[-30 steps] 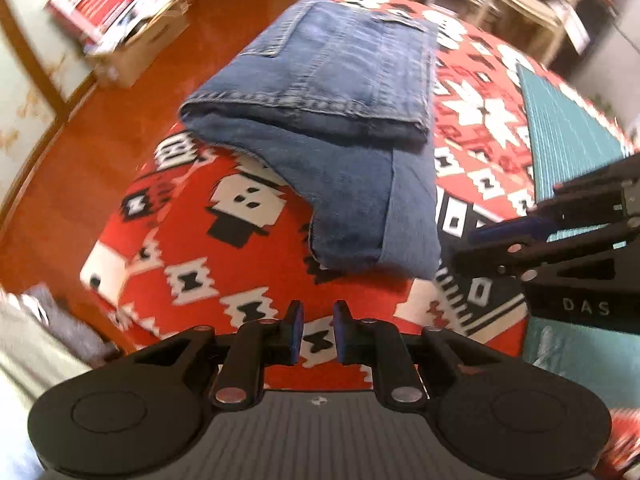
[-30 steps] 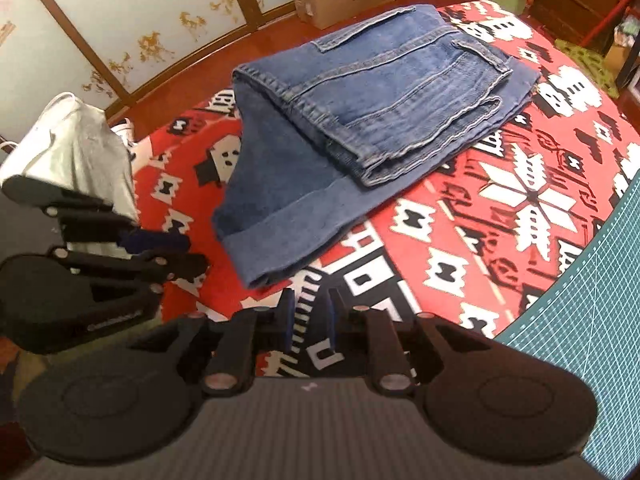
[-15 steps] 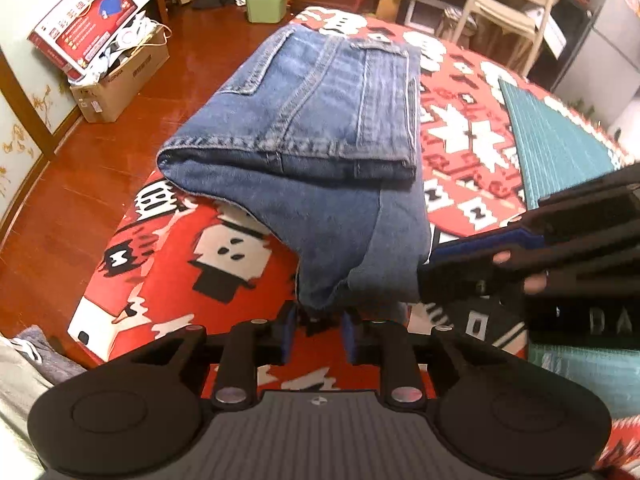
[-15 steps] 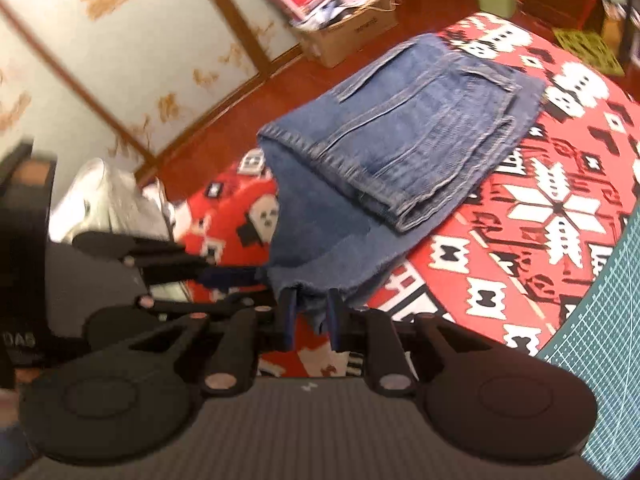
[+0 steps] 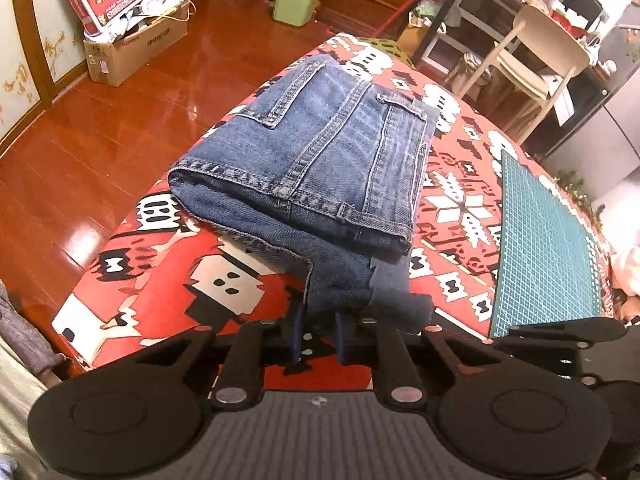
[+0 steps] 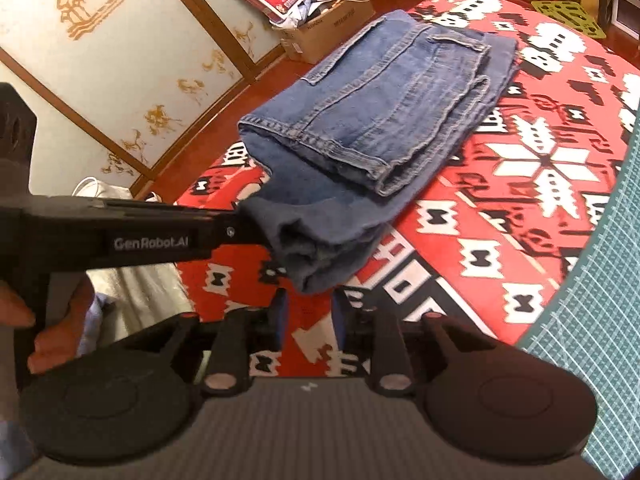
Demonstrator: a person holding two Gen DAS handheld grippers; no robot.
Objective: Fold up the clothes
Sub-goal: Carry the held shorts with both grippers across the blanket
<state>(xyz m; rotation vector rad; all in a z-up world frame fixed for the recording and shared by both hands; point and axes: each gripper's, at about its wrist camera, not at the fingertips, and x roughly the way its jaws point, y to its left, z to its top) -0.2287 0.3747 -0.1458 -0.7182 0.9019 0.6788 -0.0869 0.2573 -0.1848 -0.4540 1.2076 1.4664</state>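
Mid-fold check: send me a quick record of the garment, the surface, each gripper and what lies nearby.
garment: jeans, folded over, one leg end sticking out toward the grippers
surface: red patterned tablecloth
left gripper: shut on the hem of the leg end, cloth between its fingers
right gripper: fingertips at the hem's other corner, grip unclear
beside: green cutting mat right of the jeans, not touching them
floor: cardboard box and green bin beyond the table
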